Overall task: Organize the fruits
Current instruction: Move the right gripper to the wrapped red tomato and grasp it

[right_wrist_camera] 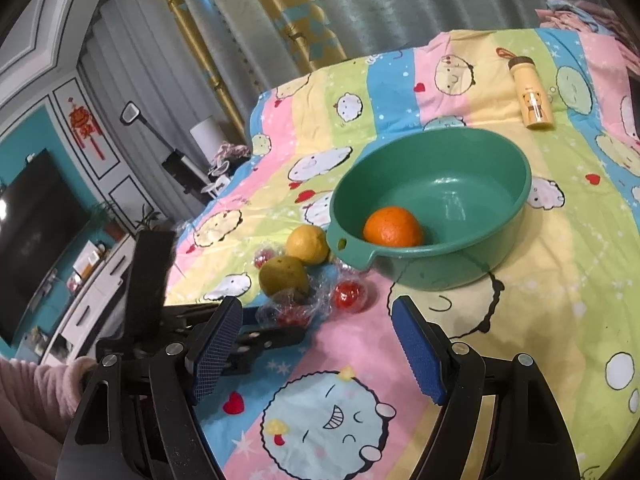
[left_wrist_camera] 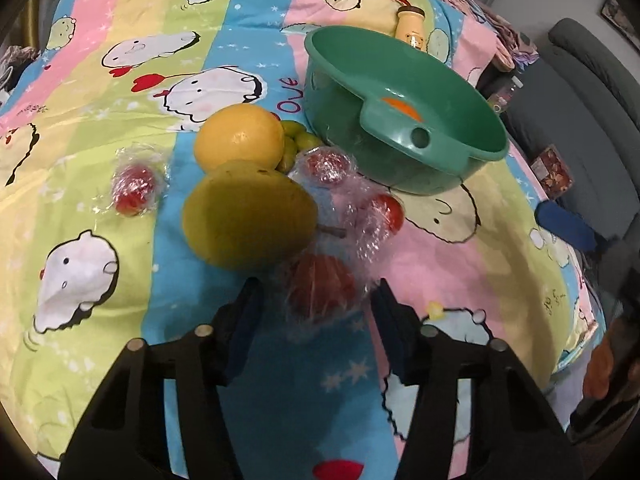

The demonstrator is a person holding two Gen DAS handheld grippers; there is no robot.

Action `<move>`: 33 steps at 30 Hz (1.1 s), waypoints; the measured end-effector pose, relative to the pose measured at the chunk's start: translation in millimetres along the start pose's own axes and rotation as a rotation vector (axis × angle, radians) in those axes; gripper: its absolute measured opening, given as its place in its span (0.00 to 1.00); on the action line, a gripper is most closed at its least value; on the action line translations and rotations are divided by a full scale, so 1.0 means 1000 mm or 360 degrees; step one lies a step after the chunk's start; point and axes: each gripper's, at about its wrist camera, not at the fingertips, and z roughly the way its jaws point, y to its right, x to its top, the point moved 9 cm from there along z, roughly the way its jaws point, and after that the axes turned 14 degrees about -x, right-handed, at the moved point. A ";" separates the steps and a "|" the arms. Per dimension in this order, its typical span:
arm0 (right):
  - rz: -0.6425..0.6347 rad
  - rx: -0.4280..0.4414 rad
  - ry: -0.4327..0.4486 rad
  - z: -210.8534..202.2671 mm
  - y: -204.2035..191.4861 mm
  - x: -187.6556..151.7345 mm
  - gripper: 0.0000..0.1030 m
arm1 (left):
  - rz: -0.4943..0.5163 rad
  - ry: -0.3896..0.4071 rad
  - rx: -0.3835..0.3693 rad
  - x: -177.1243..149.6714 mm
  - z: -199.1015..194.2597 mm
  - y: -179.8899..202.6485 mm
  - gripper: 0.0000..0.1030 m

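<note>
A red fruit in clear wrap (left_wrist_camera: 320, 286) lies on the cartoon blanket between the fingers of my left gripper (left_wrist_camera: 316, 300). The jaws stand a little apart from it on both sides, so this gripper is open. Beyond it lie a dull green fruit (left_wrist_camera: 248, 220), a yellow citrus (left_wrist_camera: 240, 136), small green fruits (left_wrist_camera: 298, 136) and three more wrapped red fruits (left_wrist_camera: 134, 190) (left_wrist_camera: 328, 164) (left_wrist_camera: 384, 212). The green bowl (right_wrist_camera: 500, 184) holds an orange (right_wrist_camera: 393, 227). My right gripper (right_wrist_camera: 316, 304) hovers open and empty in front of the bowl, near the pile's right side.
A small cream bottle (right_wrist_camera: 534, 100) lies on the blanket behind the bowl. A grey sofa (left_wrist_camera: 580, 100) and a blue object (left_wrist_camera: 564, 228) sit past the blanket's right edge. A pink sleeve (right_wrist_camera: 32, 392) shows at lower left, a TV (right_wrist_camera: 36, 232) beyond.
</note>
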 end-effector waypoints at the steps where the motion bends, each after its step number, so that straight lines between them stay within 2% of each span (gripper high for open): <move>1: 0.0005 0.0003 -0.0006 0.002 0.000 -0.001 0.76 | -0.0005 0.0001 0.0000 0.001 0.002 -0.001 0.39; 4: 0.0012 0.0012 -0.0026 0.007 0.001 -0.004 0.76 | -0.0009 0.0014 -0.0023 0.002 0.001 -0.001 0.35; 8: 0.0015 0.0019 -0.0044 0.012 0.000 -0.007 0.76 | -0.0012 0.0010 -0.0059 -0.002 -0.005 0.003 0.34; 13: 0.0024 0.0020 -0.0074 0.018 0.002 -0.009 0.76 | 0.0063 0.0040 -0.0103 -0.009 -0.035 0.013 0.34; 24: -0.0015 -0.0078 -0.0168 0.051 -0.009 -0.018 0.75 | -0.0019 0.0233 -0.0131 0.002 -0.094 0.000 0.34; 27: 0.0001 -0.0177 -0.0172 0.065 -0.005 -0.014 0.67 | -0.0033 0.0264 -0.0144 0.005 -0.100 -0.003 0.34; 29: 0.0037 -0.0198 -0.0182 0.073 -0.003 -0.011 0.64 | -0.0036 0.0275 -0.0148 0.005 -0.103 -0.005 0.34; 33: 0.0062 -0.0242 -0.0217 0.092 -0.001 -0.007 0.51 | -0.0053 0.0281 -0.0156 0.005 -0.105 -0.011 0.34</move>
